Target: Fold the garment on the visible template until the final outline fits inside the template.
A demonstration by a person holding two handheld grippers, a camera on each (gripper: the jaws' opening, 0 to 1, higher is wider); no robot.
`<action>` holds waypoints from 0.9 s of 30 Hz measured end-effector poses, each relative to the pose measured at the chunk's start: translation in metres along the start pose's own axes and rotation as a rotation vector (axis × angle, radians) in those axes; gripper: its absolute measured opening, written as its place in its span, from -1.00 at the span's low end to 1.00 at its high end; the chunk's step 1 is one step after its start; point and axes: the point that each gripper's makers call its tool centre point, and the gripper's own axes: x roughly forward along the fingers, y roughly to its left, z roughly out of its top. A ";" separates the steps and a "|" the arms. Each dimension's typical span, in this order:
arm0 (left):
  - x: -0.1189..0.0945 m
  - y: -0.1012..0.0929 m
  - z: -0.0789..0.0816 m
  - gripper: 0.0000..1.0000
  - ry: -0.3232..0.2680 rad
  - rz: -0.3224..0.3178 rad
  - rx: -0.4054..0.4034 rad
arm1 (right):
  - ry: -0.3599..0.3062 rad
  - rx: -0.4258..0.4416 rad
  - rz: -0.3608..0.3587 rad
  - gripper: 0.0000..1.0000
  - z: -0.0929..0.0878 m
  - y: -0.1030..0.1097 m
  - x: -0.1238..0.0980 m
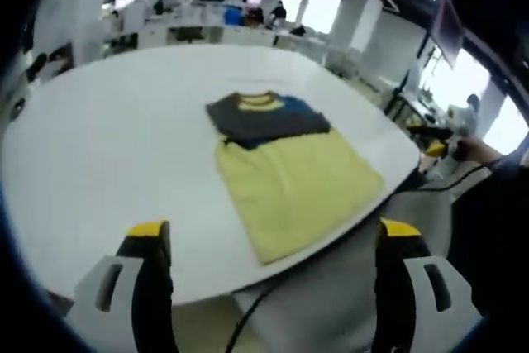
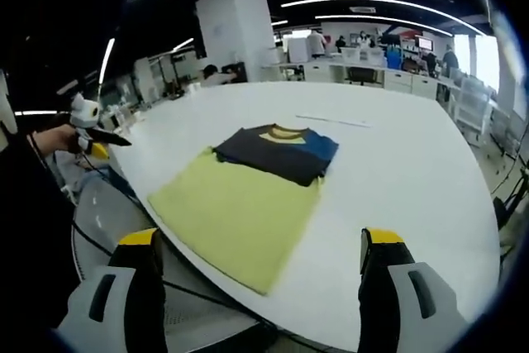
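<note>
Both grippers held back off the bench (image 1: 99, 146) edge, left gripper (image 1: 277, 245) and right gripper (image 2: 260, 254) jaws apart, empty; yellow-and-dark garment (image 2: 248, 192) lies flat near the bench edge, office desks (image 1: 207, 35) behind.

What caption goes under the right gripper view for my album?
Open tongs hover before a yellow and navy T-shirt lying folded on a white table.

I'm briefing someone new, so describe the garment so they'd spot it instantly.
On the big white table, near its edge, lies a flat shirt. Its lower part is pale yellow; the top is dark grey and blue with a yellow collar.
</note>
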 end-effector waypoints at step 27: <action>0.066 0.009 -0.068 0.21 0.198 0.019 -0.079 | 0.121 0.113 0.000 0.13 -0.063 -0.010 0.035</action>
